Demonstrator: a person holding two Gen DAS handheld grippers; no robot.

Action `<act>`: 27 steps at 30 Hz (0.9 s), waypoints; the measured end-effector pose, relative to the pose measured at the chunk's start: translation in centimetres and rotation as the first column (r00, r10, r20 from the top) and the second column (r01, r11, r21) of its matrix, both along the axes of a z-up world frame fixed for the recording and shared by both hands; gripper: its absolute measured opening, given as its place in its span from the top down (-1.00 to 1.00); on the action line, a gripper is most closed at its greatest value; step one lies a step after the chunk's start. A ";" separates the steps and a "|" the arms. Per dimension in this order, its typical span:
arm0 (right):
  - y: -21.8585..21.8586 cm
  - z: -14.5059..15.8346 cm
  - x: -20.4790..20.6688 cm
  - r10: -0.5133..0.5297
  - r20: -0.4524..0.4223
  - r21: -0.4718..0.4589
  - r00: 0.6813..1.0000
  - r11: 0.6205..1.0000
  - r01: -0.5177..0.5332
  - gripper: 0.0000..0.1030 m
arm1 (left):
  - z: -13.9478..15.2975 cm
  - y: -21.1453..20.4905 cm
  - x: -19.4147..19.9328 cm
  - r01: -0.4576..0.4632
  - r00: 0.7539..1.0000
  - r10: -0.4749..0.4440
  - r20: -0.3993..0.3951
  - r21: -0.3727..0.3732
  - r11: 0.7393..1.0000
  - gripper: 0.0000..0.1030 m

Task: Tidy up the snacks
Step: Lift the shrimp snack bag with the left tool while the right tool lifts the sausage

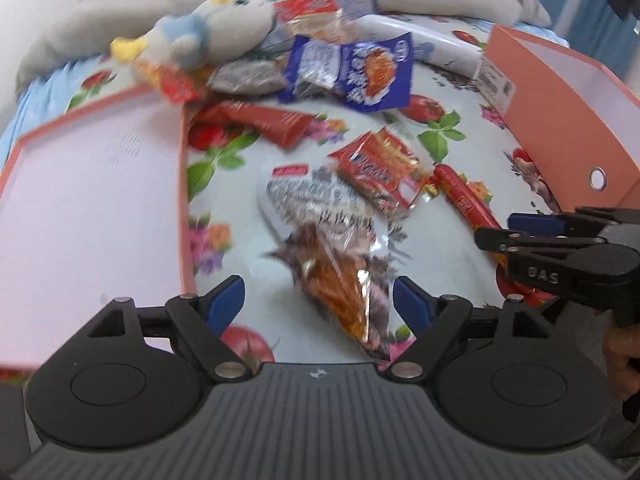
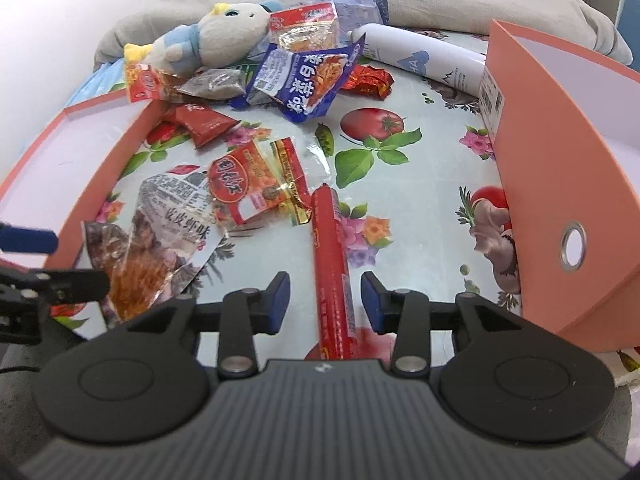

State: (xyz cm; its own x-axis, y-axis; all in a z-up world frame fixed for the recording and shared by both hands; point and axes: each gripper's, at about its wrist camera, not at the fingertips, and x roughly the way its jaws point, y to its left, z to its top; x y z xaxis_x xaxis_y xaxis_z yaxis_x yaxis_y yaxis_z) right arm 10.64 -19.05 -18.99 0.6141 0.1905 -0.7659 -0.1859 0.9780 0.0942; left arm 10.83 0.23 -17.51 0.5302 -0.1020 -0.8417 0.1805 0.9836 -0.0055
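The floral cloth [image 2: 420, 184] carries everything; its widest bare stretch lies mid-right, between the snack heap and the tall box [image 2: 568, 184]. That box's coral wall stands along the cloth's right edge, with a metal-ringed hole near its front corner. On the left edge lies the shallow lid [image 1: 88, 200], its low rim bordering the snacks. At the far edge a grey blanket [image 2: 460, 4] bunches up, with a white tube [image 2: 424, 60] and a plush toy [image 2: 224, 36] before it.

The blue packet [image 2: 308, 76] tops the far heap. Nearer, the newsprint bag [image 1: 332, 248] lies just beside the lid's rim, and the red packet [image 1: 380, 164] overlaps its upper end. The sausage [image 2: 334, 276] lies lengthwise at mid-cloth.

The left gripper [image 1: 320, 302] has its jaws wide apart astride the bag's lower end, clear of the pads. The right gripper [image 2: 325, 300] straddles the sausage, with daylight on both sides.
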 end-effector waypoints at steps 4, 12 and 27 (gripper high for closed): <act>0.3 -0.5 0.7 0.003 0.016 -0.021 1.000 1.000 -0.003 0.21 | -0.1 -0.9 1.1 0.056 0.998 -0.057 0.022 0.050 0.997 -0.65; 0.2 -1.6 1.7 -0.002 0.014 -0.030 1.000 1.000 0.003 0.52 | -2.1 -0.7 3.1 0.032 0.999 -0.031 -0.019 0.036 0.999 -0.65; 0.1 -1.5 1.3 -0.007 0.003 -0.061 1.000 0.998 0.007 0.53 | -5.3 0.4 4.4 -0.076 0.996 0.072 -0.059 -0.072 0.994 -0.28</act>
State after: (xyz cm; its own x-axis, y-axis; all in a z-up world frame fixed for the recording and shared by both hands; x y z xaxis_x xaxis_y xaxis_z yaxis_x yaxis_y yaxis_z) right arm 11.90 -18.94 -20.48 0.6171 0.1389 -0.7745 -0.1794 0.9832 0.0334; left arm 15.21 0.65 -22.76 0.4911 -0.1274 -0.8618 0.1045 0.9907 -0.0870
